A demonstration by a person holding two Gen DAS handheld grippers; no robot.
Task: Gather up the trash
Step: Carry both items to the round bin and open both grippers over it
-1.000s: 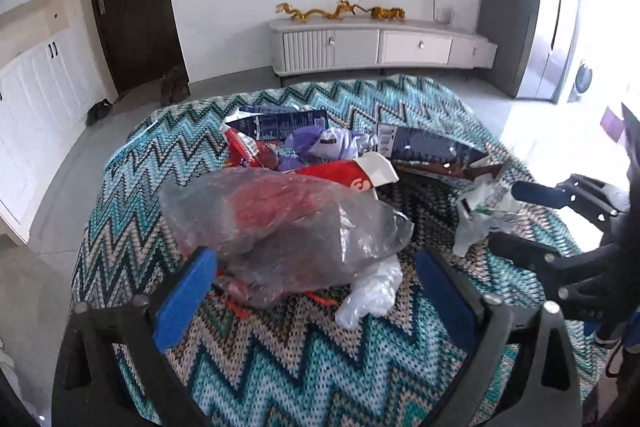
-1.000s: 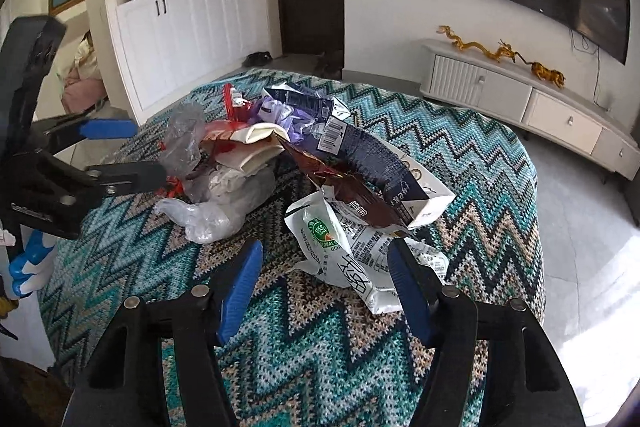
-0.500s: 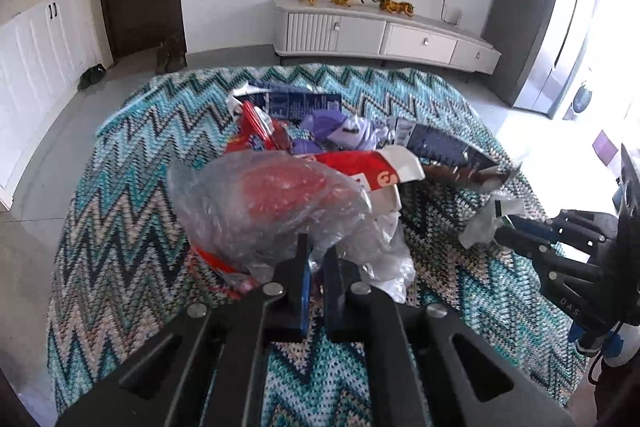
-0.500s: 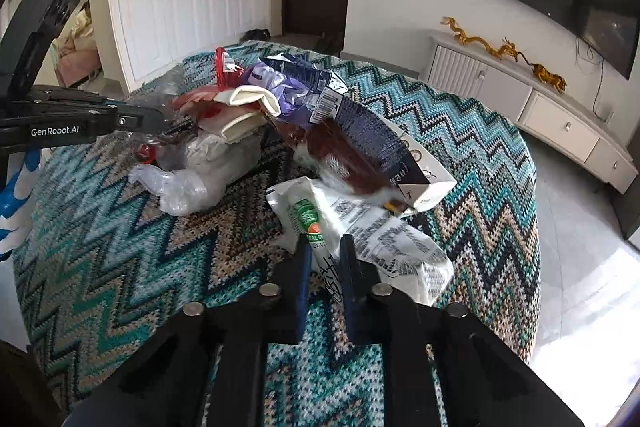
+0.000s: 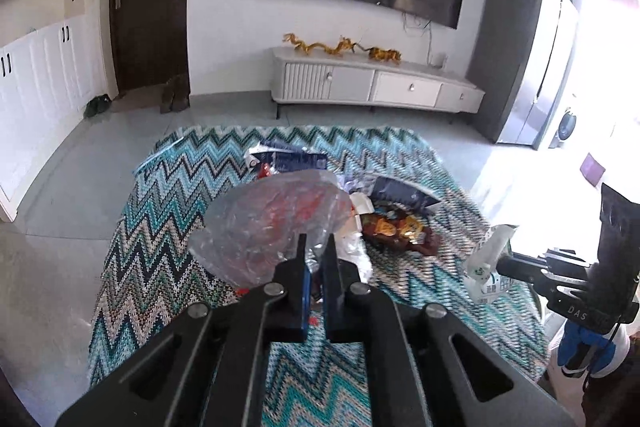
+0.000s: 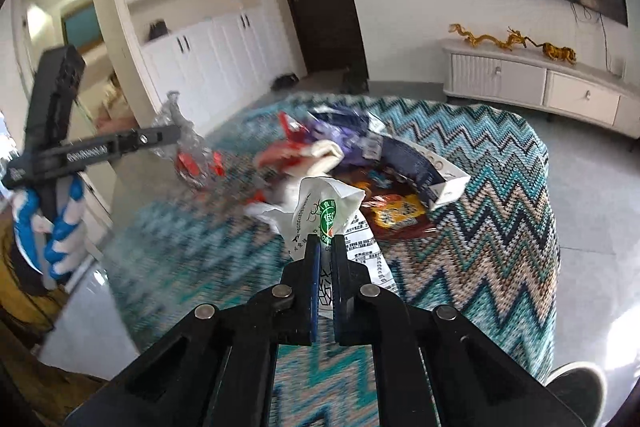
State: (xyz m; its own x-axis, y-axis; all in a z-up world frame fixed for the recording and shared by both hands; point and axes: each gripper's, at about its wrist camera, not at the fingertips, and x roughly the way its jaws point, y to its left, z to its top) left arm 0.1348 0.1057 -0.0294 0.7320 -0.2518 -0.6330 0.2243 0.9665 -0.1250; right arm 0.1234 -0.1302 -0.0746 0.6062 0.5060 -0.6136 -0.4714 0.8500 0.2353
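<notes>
Trash still covered most of the zigzag-patterned tablecloth (image 5: 160, 259) when I checked both feeds, so I judged the job barely begun: two pieces were in hand and the rest waited. My left gripper (image 5: 315, 247) had its jaws fully closed on the near edge of a clear plastic bag (image 5: 272, 223) with red scraps inside, and the bag hung clear of the cloth, ballooning away from the fingertips toward the TV cabinet (image 5: 376, 87); its long axis ran roughly along the gripper's own line, pinched end nearest me. My right gripper (image 6: 325, 247) was likewise clamped shut, on a white printed wrapper with a green logo (image 6: 328, 211), which stood almost upright above the jaws, crumpled top pointing up and its printed tail trailing down between the fingers toward the cloth. Left behind on the tablecloth, farther from me than both held pieces, lay a dark blue carton (image 6: 416, 167), a brown and orange snack packet (image 6: 396, 215), a purple wrapper (image 6: 344, 135) and red and white packaging (image 6: 304, 155). No bin appeared in either view, so I could not tell where the load should go.
</notes>
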